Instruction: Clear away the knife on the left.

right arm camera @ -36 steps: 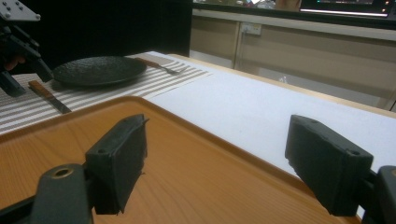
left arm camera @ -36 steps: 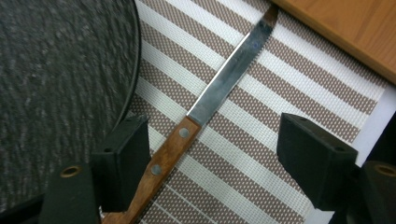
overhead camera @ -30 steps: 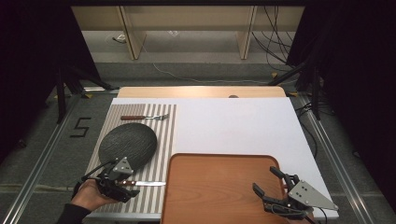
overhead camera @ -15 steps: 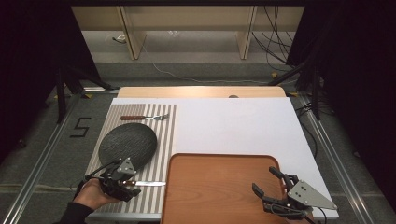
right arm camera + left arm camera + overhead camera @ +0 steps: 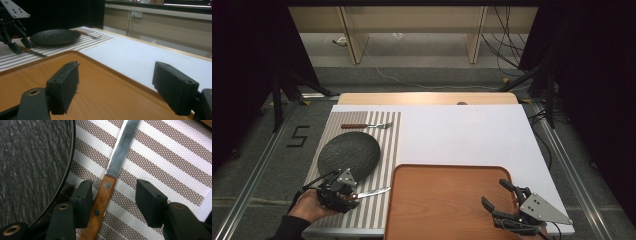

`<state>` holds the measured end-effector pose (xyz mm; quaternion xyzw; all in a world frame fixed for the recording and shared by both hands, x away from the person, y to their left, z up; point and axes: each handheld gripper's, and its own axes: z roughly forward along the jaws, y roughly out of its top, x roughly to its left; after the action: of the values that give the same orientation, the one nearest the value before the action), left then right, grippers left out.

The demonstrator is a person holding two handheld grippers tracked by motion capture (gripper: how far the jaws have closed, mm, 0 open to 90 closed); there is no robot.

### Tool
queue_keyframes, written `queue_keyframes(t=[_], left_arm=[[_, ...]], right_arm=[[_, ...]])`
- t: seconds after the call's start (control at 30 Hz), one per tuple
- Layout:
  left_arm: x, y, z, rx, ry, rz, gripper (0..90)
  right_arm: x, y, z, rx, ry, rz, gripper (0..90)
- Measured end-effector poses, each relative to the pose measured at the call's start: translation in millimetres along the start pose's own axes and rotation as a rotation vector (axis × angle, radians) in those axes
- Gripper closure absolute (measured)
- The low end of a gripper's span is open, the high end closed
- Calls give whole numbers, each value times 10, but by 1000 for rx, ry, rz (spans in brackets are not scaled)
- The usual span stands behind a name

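A knife with a wooden handle point(image 5: 101, 197) and steel blade point(image 5: 372, 192) lies on the striped placemat point(image 5: 388, 150), just right of the dark round plate point(image 5: 348, 155). My left gripper point(image 5: 114, 192) straddles the handle near the blade. Its jaws have just been closing. The left pad point(image 5: 83, 192) is against the handle, while the right pad point(image 5: 148, 197) still stands apart, so it is open. My right gripper point(image 5: 495, 192) hovers open over the near right corner of the wooden tray point(image 5: 447, 200), with nothing between its pads point(image 5: 63, 85).
A fork point(image 5: 368, 125) with a wooden handle lies across the far end of the placemat, beyond the plate. A white cover point(image 5: 462, 135) spans the table's right and far parts. The person's left hand point(image 5: 304, 207) is at the near left edge.
The left gripper's jaws have drawn closer together around the knife handle. Both hands have stayed where they were, and the knife has not shifted.
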<state>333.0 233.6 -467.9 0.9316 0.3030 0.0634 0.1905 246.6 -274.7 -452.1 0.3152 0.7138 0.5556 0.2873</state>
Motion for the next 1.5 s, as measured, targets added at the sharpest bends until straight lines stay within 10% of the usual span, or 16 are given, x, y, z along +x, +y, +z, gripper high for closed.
queue_keyframes(t=[0.8, 1.5], left_arm=[[-1, 38, 4, 40, 8, 18, 769], [31, -4, -242, -210, -54, -64, 770]], right_arm=[[4, 3, 2, 1, -1, -4, 225], [7, 6, -1, -1, -3, -4, 226]])
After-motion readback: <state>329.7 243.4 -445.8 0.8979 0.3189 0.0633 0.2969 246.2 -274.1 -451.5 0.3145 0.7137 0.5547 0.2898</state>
